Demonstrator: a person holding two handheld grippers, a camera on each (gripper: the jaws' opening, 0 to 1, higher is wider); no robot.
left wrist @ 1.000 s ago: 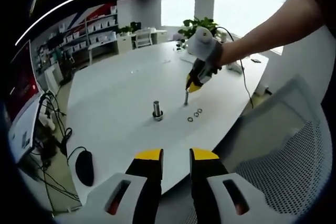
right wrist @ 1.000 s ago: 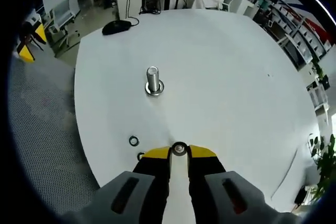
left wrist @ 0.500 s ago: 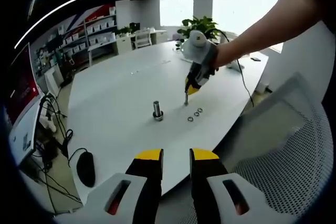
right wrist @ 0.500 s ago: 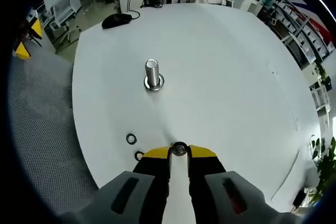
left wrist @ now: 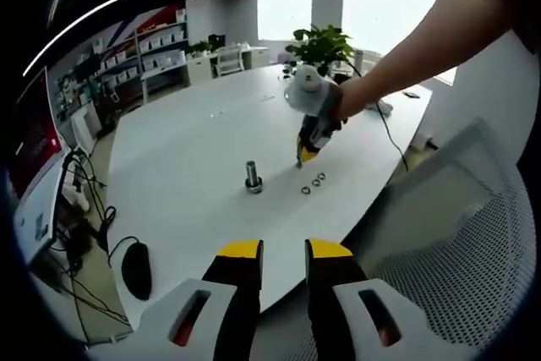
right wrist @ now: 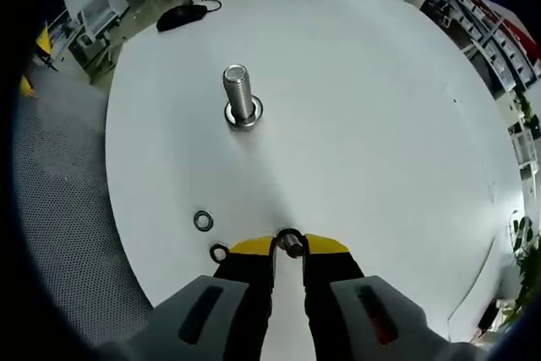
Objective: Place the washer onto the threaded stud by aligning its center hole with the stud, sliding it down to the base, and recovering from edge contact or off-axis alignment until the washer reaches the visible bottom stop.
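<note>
The washer is pinched in the right hand-held gripper and has been carried nearer the threaded stud, not yet over it; alignment remains. The left hand-held gripper is held back, narrowly parted, empty. Two spare washers lie on the table, well short of the stud.

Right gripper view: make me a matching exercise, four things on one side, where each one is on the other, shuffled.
Things:
1. threaded stud
2. held washer
3. two loose washers
4. computer mouse

Places:
A. flat on the table near the edge, left of the gripper tips
B. far end of the table, cable trailing off
C. standing upright mid-table
D. between the right gripper jaws

Pairs: 1-C, 2-D, 3-A, 4-B
</note>
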